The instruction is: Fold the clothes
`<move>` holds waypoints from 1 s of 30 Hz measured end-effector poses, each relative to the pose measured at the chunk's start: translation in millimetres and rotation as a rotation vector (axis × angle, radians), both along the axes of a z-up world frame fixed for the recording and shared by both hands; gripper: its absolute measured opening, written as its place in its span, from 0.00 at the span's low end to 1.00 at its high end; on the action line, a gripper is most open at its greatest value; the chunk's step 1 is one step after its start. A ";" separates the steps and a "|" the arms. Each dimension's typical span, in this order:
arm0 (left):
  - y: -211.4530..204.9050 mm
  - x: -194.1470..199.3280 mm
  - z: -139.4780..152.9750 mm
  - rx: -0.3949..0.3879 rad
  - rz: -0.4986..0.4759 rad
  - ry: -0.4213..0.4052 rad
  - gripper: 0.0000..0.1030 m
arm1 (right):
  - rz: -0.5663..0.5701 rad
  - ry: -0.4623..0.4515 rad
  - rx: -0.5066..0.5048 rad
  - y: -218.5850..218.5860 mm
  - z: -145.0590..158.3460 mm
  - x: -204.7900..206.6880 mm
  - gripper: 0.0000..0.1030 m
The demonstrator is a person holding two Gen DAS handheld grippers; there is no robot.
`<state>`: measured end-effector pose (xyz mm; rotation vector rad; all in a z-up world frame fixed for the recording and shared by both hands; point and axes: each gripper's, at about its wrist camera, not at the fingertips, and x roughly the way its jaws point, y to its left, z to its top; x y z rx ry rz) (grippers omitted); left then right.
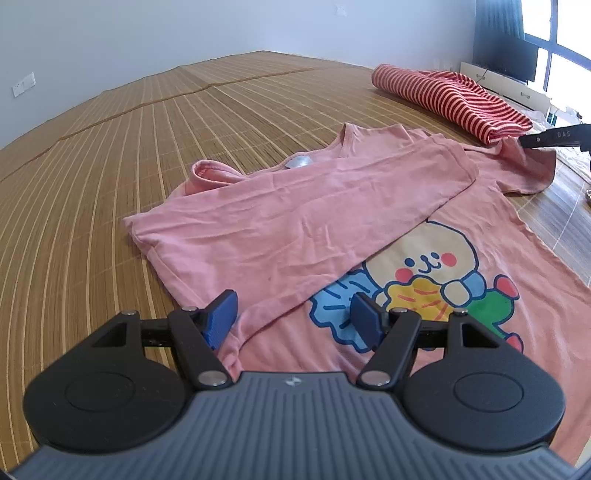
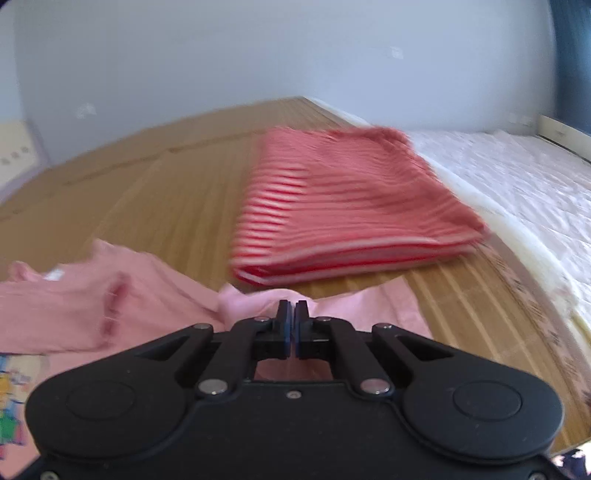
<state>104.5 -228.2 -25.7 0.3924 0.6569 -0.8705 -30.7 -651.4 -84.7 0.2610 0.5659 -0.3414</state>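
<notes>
On the brown bamboo mat (image 1: 110, 155) lay a pink T-shirt (image 1: 280, 229). One side of the shirt was folded over, so it hid part of the cartoon picture (image 1: 432, 280) on the front. That picture showed a round white face with red cheeks, next to blue, yellow and green shapes.

The left gripper (image 1: 293, 317) hung just above the near edge of the shirt. Its two blue pads (image 1: 221, 319) were wide apart, with nothing held between them. The folded edge of the shirt ran under the gap.

The right gripper (image 2: 292, 326) was at the far sleeve (image 1: 532, 166) of the pink shirt. Its fingers were pressed together, and the pink cloth bunched up right at their tips. In the left wrist view, a black finger met the raised edge of that sleeve, so the sleeve looked pinched. The right wrist view was blurry.

Behind the pink shirt sat a folded top with red and white stripes (image 2: 343, 206). It lay near the sleeve but did not touch the gripper. Past the mat's right edge was a white quilted mattress (image 2: 517, 192). A pale wall (image 1: 184, 29) stood behind the bed, and a window (image 1: 565, 66) showed in the corner.
</notes>
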 end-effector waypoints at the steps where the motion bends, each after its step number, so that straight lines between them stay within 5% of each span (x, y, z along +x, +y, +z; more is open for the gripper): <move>1: 0.5 -0.2 0.8 -0.009 0.010 -0.007 0.71 | 0.022 -0.020 0.017 4.3 3.0 0.2 0.03; 7: 6.3 0.9 9.8 -0.075 0.056 -0.041 0.71 | 0.163 -0.089 0.125 32.0 6.6 7.4 0.03; 16: 7.2 2.7 8.3 -0.088 0.081 -0.031 0.71 | 0.417 -0.099 0.106 100.4 -5.4 23.8 0.03; 24: 2.3 -0.3 0.5 -0.067 0.067 -0.031 0.71 | 0.507 -0.088 0.082 134.8 -17.1 38.2 0.03; 30: -1.8 -0.2 -5.5 -0.053 0.068 -0.029 0.71 | 0.559 -0.045 0.028 150.8 -22.0 39.5 0.21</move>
